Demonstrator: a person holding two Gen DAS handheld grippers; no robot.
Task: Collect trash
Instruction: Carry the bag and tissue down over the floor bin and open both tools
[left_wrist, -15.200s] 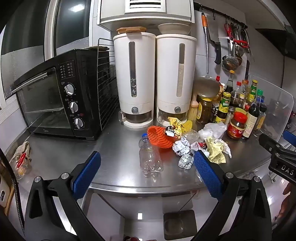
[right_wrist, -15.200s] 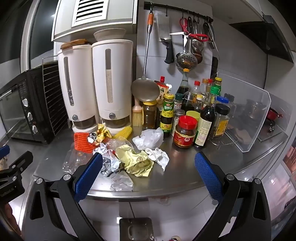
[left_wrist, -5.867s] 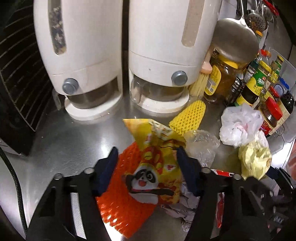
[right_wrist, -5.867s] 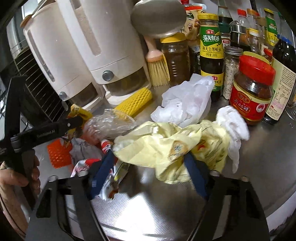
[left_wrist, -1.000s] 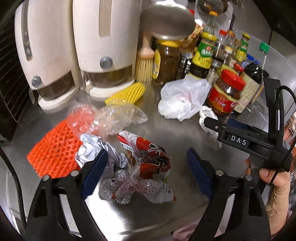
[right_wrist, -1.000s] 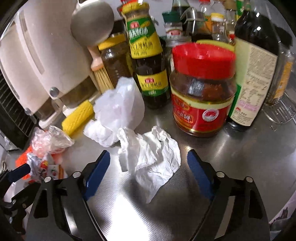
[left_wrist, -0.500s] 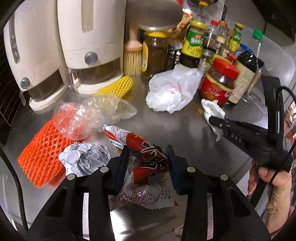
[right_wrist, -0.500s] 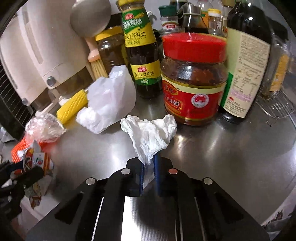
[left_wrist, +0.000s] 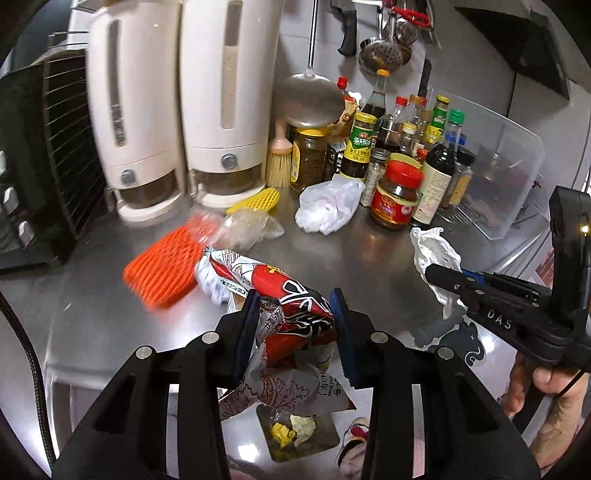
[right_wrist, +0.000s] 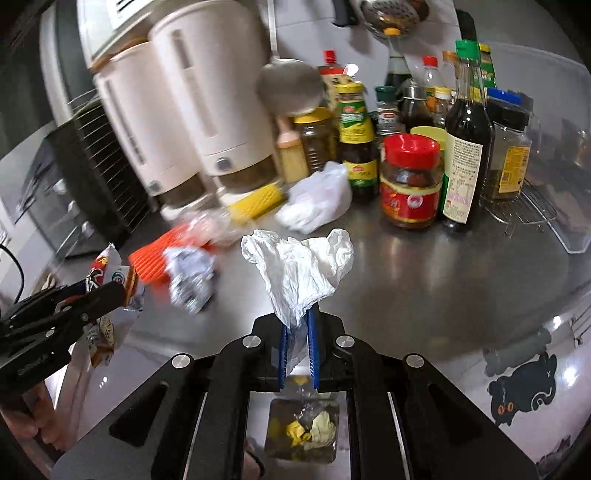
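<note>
Left wrist view shows my left gripper clenched partway on the red snack wrapper, lifted clear of the steel counter, I judge for the bin at six o'clock below. My right gripper is pinched nearly closed on the white tissue, likewise above the bin at six o'clock; more trash lies at ten o'clock.

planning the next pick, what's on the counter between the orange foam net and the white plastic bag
In the left wrist view, a crumpled clear plastic bag lies between the orange foam net and white plastic bag.

Black gripper frames, silver screws, blue-padded fingers.
</note>
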